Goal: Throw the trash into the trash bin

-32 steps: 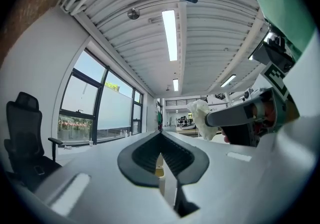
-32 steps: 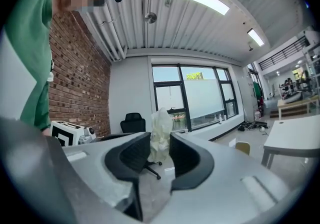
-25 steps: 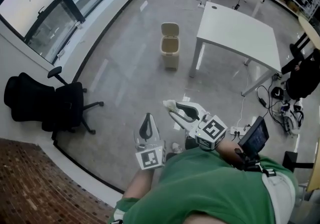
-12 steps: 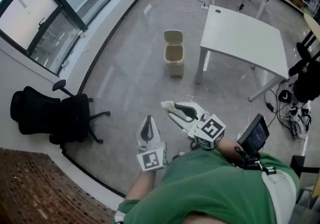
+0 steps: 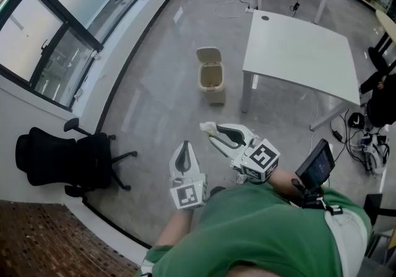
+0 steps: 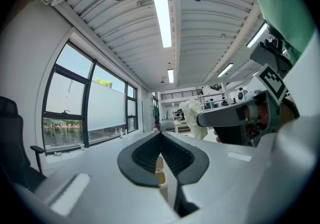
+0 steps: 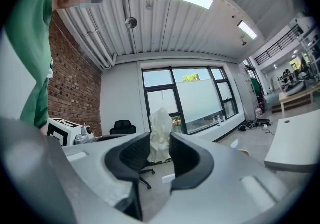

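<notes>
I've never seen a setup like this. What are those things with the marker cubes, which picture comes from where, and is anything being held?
There is no robot here: a person in a green shirt holds a two-jaw gripper in each hand. The wide picture comes from a camera on their head that looks down. The other two come from cameras riding on the grippers. The right gripper pinches a crumpled white paper. The left gripper is shut and empty. Ahead on the floor stands the trash bin, lid up, beside a white table.

Green shirt [image 5: 272, 226], white left gripper [image 5: 183, 145] and right gripper [image 5: 214, 133], black-lined jaws, square-marker cubes [image 5: 187, 195]
</notes>
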A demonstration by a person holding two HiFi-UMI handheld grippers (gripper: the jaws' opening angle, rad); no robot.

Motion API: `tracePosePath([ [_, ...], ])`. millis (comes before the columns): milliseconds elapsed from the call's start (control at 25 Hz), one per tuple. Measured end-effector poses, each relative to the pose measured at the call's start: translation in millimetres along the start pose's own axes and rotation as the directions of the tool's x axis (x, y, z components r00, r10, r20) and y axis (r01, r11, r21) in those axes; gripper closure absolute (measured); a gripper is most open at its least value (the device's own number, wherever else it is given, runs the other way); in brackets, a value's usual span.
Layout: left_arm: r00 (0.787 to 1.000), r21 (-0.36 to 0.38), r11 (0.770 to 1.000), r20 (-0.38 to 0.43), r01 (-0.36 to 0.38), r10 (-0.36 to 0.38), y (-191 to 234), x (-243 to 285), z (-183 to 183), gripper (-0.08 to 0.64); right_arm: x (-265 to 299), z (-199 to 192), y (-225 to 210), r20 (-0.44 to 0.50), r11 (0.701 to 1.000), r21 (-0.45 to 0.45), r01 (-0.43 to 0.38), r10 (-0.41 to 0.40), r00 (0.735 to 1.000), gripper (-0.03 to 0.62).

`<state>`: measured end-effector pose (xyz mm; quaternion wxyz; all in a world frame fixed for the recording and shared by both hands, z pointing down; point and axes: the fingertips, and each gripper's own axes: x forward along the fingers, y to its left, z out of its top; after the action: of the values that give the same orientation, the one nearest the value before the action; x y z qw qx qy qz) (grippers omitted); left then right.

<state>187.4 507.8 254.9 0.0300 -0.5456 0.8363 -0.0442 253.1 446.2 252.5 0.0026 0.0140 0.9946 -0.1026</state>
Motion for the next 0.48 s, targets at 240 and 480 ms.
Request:
tracePosePath([
  [240, 0.999, 0.005, 0.999, 0.01, 0.032, -0.032, -18.1, 42.3, -3.4, 0.555, 0.2, -0.9, -49.2, -0.001, 0.999, 0.011, 0.033, -0.033, 0.999, 0.469],
  [480, 0.997, 0.021, 0.997, -0.01, 0.077, -0.076, -7.7, 76.7, -10.4, 0.555, 24.4, -2.6, -78.0, -0.006, 0.997, 0.029, 0.073, -0.073, 0.997, 0.469],
])
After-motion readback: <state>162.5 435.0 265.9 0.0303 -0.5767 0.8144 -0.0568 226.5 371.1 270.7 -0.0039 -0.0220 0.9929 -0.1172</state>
